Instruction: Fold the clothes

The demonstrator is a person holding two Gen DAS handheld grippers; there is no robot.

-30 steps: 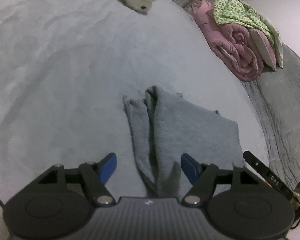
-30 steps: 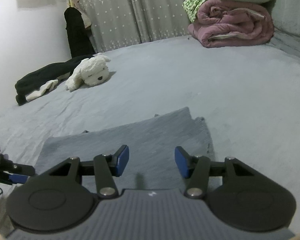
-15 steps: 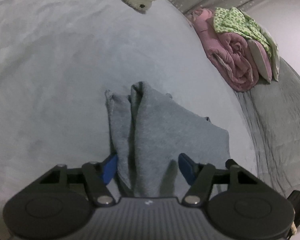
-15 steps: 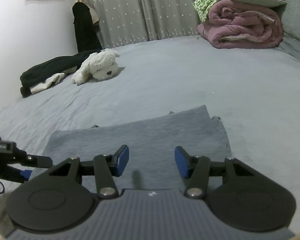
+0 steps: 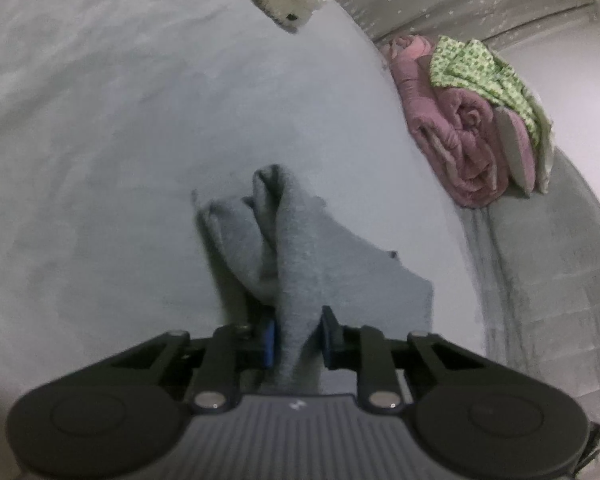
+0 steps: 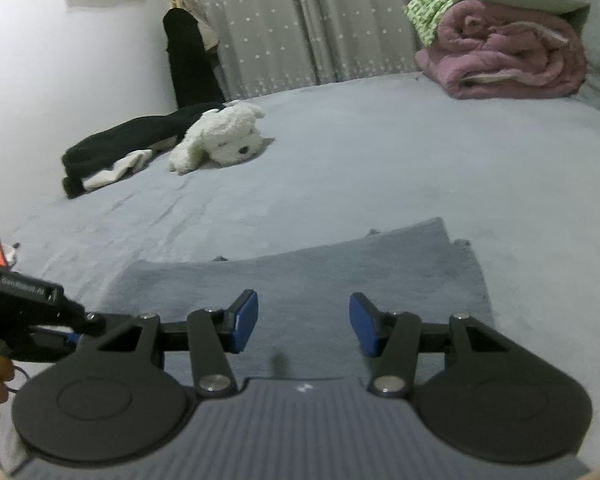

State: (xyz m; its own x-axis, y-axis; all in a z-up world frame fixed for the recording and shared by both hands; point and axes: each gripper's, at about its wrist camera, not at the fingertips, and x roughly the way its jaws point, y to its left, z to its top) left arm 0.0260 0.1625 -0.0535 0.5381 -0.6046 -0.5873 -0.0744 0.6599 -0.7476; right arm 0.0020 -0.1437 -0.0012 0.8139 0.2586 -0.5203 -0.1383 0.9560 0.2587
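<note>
The soft grey knit garment (image 6: 320, 276) lies partly folded on the grey bed cover (image 6: 380, 160), at six o'clock in both views. The left gripper (image 5: 296, 336) is closing on a bunched near edge — cloth between its jaws. The right gripper (image 6: 303, 328) hovers apart, empty. More folds likely remain.
</note>
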